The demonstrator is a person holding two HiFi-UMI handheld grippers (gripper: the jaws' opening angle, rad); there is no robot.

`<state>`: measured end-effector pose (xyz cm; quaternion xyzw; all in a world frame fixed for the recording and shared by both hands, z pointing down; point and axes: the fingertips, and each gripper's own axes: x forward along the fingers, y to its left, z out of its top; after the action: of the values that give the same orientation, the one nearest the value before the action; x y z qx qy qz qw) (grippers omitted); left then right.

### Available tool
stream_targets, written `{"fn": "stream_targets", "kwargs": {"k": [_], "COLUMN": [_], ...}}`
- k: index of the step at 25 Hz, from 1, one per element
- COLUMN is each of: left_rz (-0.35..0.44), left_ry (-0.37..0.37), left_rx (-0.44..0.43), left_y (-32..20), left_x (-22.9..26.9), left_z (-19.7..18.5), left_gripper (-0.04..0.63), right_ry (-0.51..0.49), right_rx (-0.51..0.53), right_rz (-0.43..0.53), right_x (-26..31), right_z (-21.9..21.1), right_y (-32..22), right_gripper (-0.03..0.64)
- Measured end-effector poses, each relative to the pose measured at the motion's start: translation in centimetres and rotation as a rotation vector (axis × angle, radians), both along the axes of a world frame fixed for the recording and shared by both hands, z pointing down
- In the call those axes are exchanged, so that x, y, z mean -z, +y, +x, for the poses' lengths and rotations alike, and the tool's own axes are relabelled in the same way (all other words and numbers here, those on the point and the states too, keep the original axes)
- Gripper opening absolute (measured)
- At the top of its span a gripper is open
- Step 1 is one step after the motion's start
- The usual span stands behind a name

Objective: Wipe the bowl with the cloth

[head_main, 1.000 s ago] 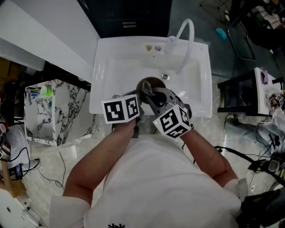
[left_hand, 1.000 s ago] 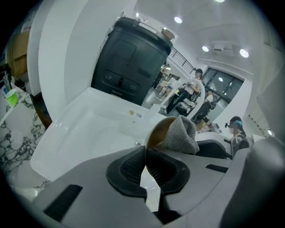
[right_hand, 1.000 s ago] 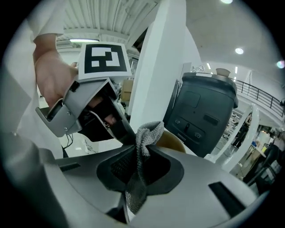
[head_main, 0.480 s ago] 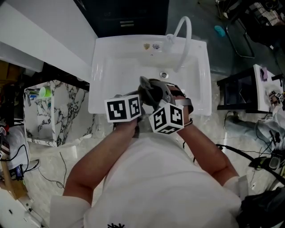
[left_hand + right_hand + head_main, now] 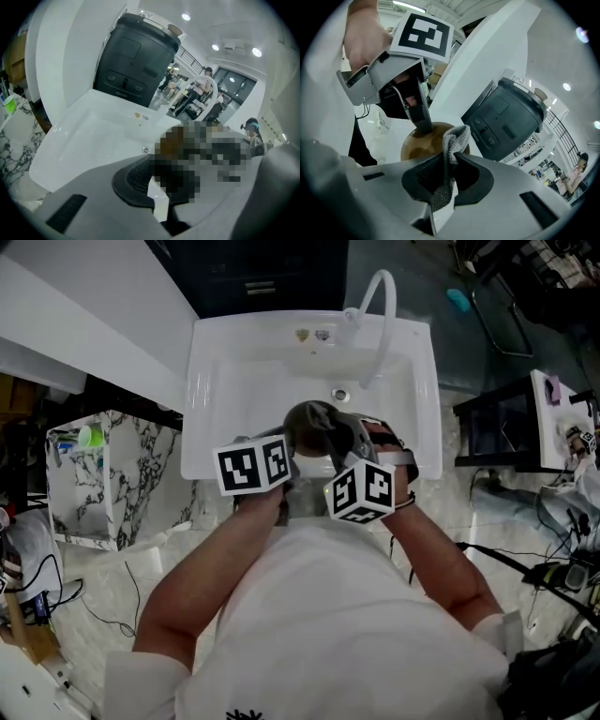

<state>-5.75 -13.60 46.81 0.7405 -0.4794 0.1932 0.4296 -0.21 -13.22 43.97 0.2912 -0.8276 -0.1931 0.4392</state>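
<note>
"Right gripper view first: what sits between your jaws?"

"My right hand-held gripper (image 5: 447, 176) is closed on the grey cloth (image 5: 454, 138). A bunched tuft sticks out past the pads, toward the brown bowl (image 5: 417, 147)."

"And where is the bowl?"

"Lifted over the white sink (image 5: 225, 362), in front of the faucet (image 5: 375, 306). My left hand-held gripper (image 5: 423, 124) is clamped shut on its rim and tilts the opening toward the cloth."

"Is the cloth on the surface?"

"It is at the near rim; whether it presses I cannot tell. I judge the wiping is under way, with much of the inside left to cover."

"So how do you do it well?"

"Lead with the tuft, not the hard jaw tips, so nothing scrapes. Push the cloth down into the hollow and sweep round the wall in a curve. Use light pressure, because the bowl hangs from one pinch at the rim and a hard shove could twist it loose. Push toward the left jaws rather than away from them. The cloth is held by a narrow fold, so too strong a drag could pull it out. I'd work above the sink in case anything drops."
</note>
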Motion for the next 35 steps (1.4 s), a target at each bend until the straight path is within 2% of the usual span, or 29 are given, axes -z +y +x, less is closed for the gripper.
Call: {"fn": "stream_targets", "kwargs": {"k": [9,16,21,29,35], "left_rz": [0.015,0.024,0.029,0.031,0.028], "left_ry": [-0.019,-0.004,0.004,-0.036,-0.052], "left_rx": [-0.026,-0.055,-0.056,-0.059,-0.058], "left_y": [-0.2,0.1,0.3,0.1,0.2], "left_x": [0.0,0.5,0.7,0.1,-0.4], "left_z": [0.6,1.4,1.4,0.9,0.9], "left_gripper": [0.018,0.018,0.018,0.018,0.018], "right_ry": [0.090,0.094,0.086,0.042,0.063], "right_rx": [0.032,0.083,0.071,0.021,-0.022], "right_rz": [-0.063,-0.054,-0.030,-0.041,-0.025], "right_x": [-2.5,-2.2,-1.5,-1.0,-1.0], "right_z": [-0.4,-2.2,-2.2,-2.0,-0.3], "right_y": [1.8,2.1,0.9,0.1,-0.6], "right_gripper": [0.046,0.046,0.046,0.046,0.046]}}
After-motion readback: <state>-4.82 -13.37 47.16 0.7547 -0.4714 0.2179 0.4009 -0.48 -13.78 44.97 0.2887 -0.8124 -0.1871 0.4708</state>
